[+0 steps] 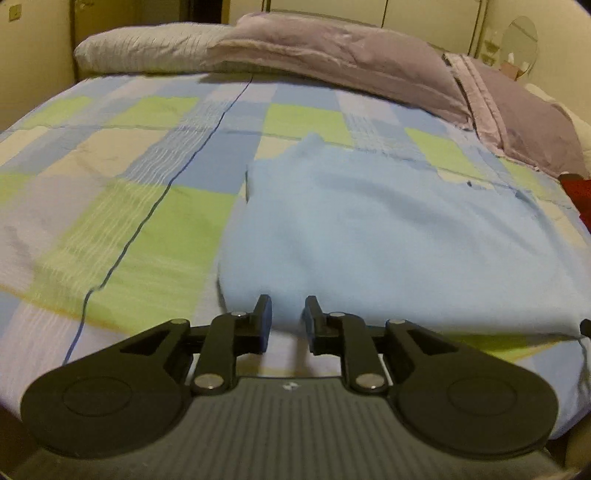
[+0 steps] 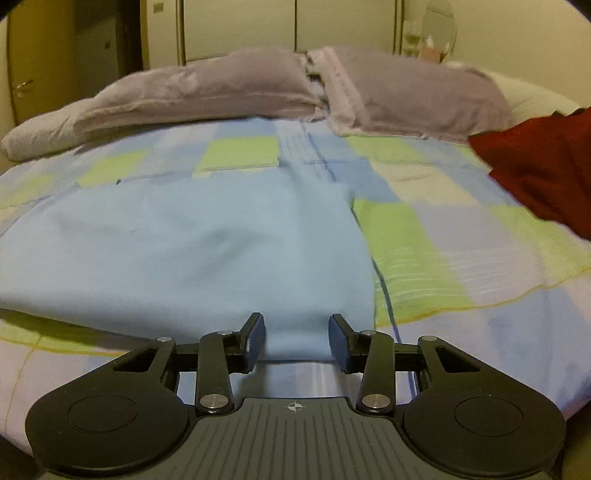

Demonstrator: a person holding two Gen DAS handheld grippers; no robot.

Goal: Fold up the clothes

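Note:
A light blue garment [image 1: 388, 236] lies flat on the checked bedspread [image 1: 140, 229], folded into a rough rectangle. My left gripper [image 1: 288, 314] is open, its jaws either side of the garment's near left edge, not closed on it. In the right wrist view the same garment [image 2: 192, 251] spreads to the left. My right gripper [image 2: 297, 332] is open wide, with the garment's near right corner between its jaws.
Purple pillows [image 1: 351, 59] and a white pillow [image 1: 147, 48] lie at the bed's head. A dark red garment [image 2: 543, 166] lies on the bedspread [image 2: 461, 236] to the right. Wardrobe doors [image 2: 288, 26] and a round mirror [image 2: 439, 26] stand behind the bed.

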